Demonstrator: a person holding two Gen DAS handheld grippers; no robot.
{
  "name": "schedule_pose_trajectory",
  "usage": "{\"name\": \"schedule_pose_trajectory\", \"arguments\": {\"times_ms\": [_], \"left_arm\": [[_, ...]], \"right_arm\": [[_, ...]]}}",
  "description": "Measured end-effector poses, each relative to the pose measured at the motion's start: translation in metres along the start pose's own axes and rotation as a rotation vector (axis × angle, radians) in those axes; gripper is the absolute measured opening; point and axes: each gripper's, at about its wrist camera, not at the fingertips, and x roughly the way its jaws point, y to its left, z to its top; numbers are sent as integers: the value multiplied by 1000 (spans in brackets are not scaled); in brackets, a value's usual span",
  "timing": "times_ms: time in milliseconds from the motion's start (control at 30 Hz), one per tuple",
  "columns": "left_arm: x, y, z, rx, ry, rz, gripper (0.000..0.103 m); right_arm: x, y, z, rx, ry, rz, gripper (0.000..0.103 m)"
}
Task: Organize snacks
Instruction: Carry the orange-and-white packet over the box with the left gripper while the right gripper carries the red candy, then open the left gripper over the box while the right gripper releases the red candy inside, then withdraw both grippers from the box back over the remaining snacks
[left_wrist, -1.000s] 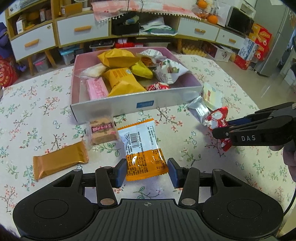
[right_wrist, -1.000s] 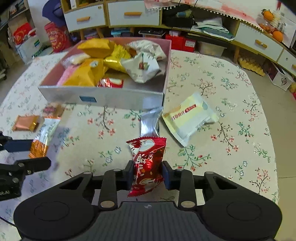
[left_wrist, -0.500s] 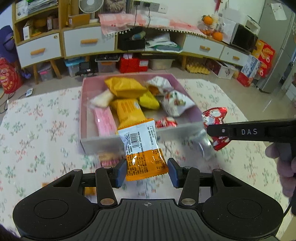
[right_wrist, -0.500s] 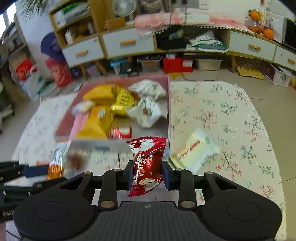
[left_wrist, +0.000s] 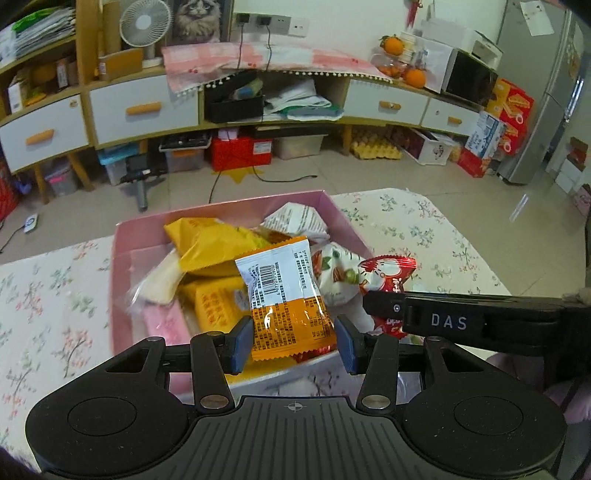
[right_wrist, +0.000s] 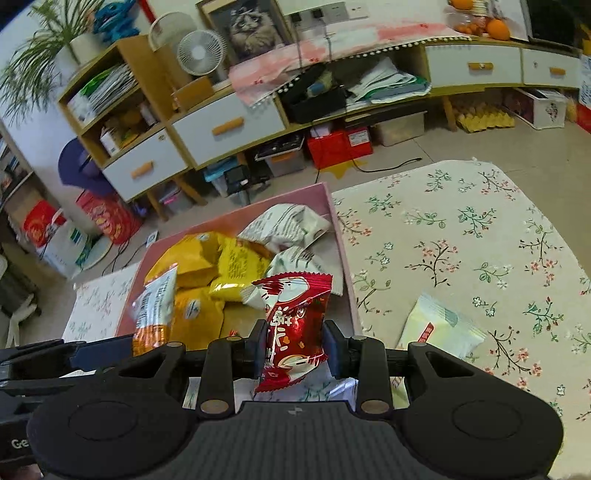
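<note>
Left claw (left_wrist: 293, 343) pinching orange packet (left_wrist: 286, 299), right claw (right_wrist: 294, 354) pinching red packet (right_wrist: 293, 325); both above pink box (left_wrist: 122, 280) on tabletop (right_wrist: 461, 236).

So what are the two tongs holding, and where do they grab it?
Left tongs pinch the orange-and-white plastic snack packet by its lower orange end; right tongs pinch the shiny red foil candy packet across its lower half.

right gripper (right_wrist: 293, 349) clamps red snack packet (right_wrist: 293, 325) above pink box (right_wrist: 341, 236).

Home living room; drawers (left_wrist: 144, 107), fan (left_wrist: 145, 22)
</note>
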Motion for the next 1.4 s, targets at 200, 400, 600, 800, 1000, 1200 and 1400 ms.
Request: {"name": "schedule_pose_trajectory", "arguments": {"times_ms": [200,400,600,800,1000,1200,1400], "left_arm": [[17,-2,4,17,-9,-15,45],[28,5,4,4,-24,-36,45],[33,12,-2,-13,-30,-55,56],[25,13,-4,-23,-35,-76,70],[9,12,-9,-5,-26,-68,71],[-16,17,-20,-13,-36,-66,76],[-40,22,-41,-11,-33,-54,82]], "right_arm": [[1,-6,3,27,-40,4,6],[2,-11,6,34,-61,-1,6],[2,-13,6,49,-55,1,13],[-3,-13,8,54,-62,7,21],[-8,-10,8,29,-50,-5,27],[-20,-8,6,3,-43,-23,33],[-37,-1,-1,-49,-42,-40,52]]}}
